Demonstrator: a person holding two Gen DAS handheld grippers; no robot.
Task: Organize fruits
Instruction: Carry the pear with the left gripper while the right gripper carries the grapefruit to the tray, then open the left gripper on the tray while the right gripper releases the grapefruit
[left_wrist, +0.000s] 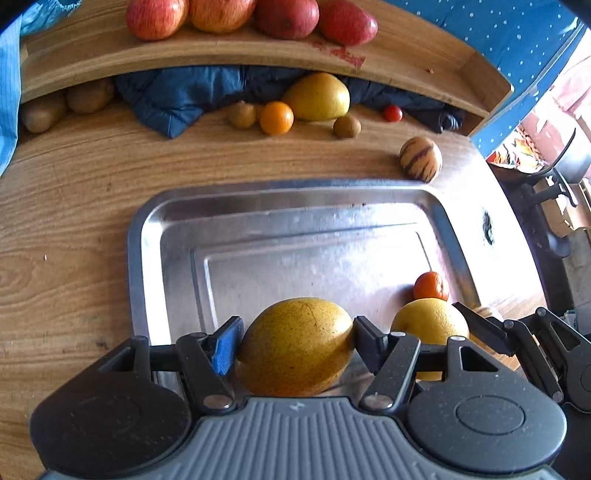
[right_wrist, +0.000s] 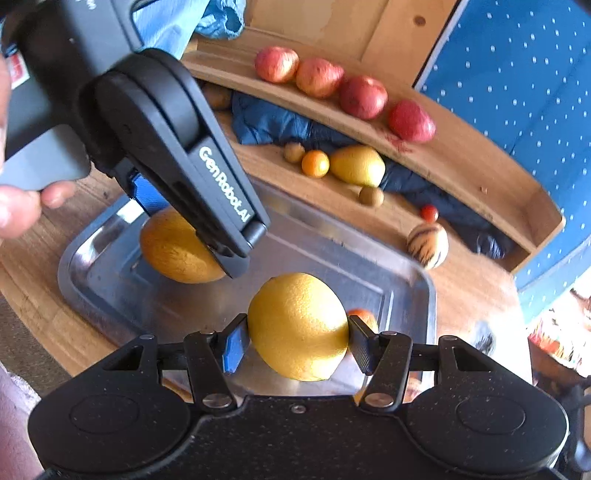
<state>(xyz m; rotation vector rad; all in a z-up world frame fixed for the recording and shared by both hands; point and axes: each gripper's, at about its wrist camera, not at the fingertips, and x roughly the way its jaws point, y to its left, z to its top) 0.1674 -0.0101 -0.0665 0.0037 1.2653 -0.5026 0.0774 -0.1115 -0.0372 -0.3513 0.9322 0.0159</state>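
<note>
My left gripper is shut on a speckled yellow mango over the near edge of the steel tray. The same mango and left gripper show in the right wrist view at the tray's left side. My right gripper is shut on a yellow lemon-like citrus, held above the tray; this citrus appears to the mango's right. A small orange lies in the tray's right corner.
Beyond the tray on the wooden table lie a striped fruit, a yellow mango, an orange, brown kiwi-like fruits and a cherry tomato. Red apples line a wooden shelf. Blue cloth sits underneath.
</note>
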